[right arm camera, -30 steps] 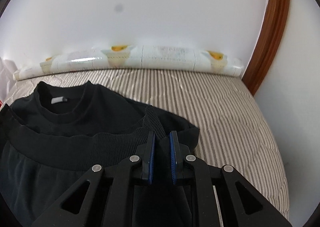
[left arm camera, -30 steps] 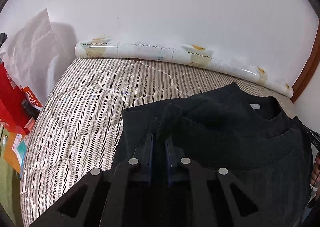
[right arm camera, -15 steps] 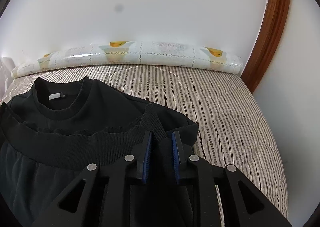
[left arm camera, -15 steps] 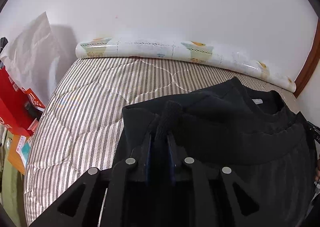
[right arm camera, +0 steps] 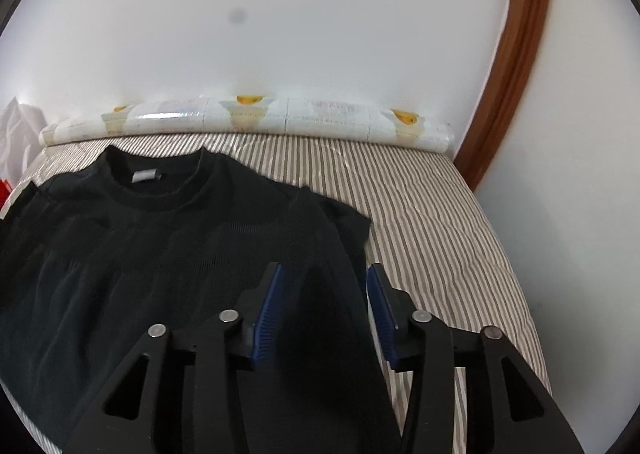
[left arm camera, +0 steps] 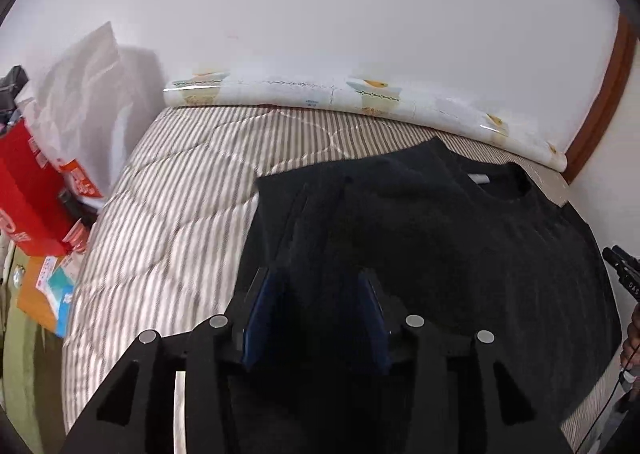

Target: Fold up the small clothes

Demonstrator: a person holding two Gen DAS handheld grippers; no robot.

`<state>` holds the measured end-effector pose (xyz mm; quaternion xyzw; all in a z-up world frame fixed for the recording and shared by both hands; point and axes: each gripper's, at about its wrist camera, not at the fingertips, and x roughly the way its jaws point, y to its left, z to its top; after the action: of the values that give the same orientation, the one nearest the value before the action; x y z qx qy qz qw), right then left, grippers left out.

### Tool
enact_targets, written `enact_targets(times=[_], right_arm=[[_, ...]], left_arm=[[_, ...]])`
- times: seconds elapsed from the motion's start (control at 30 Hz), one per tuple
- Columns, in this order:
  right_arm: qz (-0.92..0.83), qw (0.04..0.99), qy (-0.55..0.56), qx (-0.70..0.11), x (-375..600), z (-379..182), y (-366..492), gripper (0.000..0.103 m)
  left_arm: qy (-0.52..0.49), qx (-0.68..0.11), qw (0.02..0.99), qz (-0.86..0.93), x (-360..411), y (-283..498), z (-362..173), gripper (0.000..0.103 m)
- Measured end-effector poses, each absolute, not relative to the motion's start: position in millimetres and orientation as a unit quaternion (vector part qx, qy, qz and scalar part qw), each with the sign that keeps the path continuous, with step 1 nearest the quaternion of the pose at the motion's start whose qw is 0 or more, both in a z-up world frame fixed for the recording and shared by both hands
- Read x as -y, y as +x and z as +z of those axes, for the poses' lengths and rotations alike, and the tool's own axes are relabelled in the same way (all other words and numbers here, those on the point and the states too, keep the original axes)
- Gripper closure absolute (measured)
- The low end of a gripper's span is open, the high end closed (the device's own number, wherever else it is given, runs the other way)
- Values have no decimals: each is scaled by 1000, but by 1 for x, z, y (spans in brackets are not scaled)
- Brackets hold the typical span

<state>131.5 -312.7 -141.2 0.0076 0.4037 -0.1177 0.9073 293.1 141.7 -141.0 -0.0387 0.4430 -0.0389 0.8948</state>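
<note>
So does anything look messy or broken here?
Nothing looks broken or spilled. The black shirt lies fairly flat on the striped mattress, collar towards the wall. Both the left gripper and the right gripper are opening, pads off the cloth.

Even, soft light; fisheye-bent edges, dark corners, slight blur.
</note>
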Motion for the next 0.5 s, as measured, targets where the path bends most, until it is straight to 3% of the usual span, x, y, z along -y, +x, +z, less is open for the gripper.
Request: enact_targets(times=[0.2,0.5], right_arm=[[-150,877,17,-456,316,-170,82,58],[-160,869,50,-467,298,-161,12,57]], left_arm=[[-49,-450,891,-36,-161,236,-144,56],[-58,-465,882,-60,-174,169,-157,51]])
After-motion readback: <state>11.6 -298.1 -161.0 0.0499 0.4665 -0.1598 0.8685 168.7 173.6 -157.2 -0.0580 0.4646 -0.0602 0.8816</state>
